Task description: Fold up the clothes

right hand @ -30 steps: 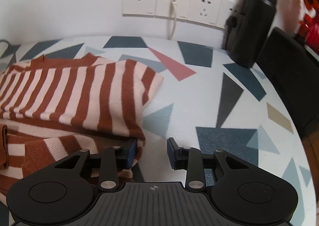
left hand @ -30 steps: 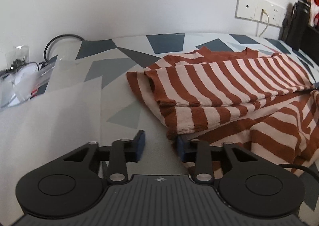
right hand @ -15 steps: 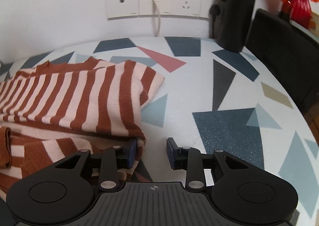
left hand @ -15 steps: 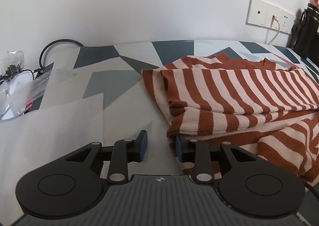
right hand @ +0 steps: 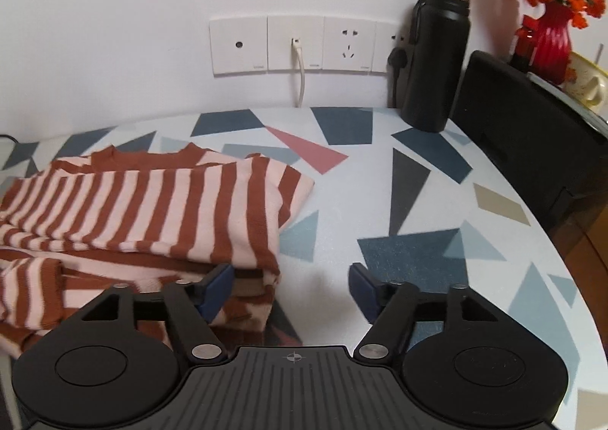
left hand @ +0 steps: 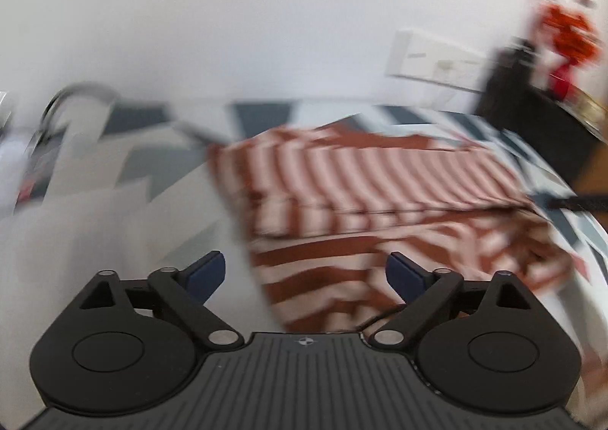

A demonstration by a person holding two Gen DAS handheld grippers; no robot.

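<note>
Sweater [right hand: 152, 209] is lying partly folded on the desk [right hand: 437, 202], its upper portion doubled over the lower layers so the striped panel is forming a flat band. I am holding both grippers low at the near edge, one at each end of the garment, which I judge is positioning for the next fold. Left gripper [left hand: 306, 274] is hanging over the left hem with its fingers spread wide and pinching nothing; that view is blurred, so contact cannot be confirmed. Right gripper [right hand: 290, 285] is sitting at the right corner, fingers likewise spread, the left finger [right hand: 216, 287] touching or just over the fabric edge and the other over bare desk. Bottle [right hand: 437, 61] is standing well apart.
</note>
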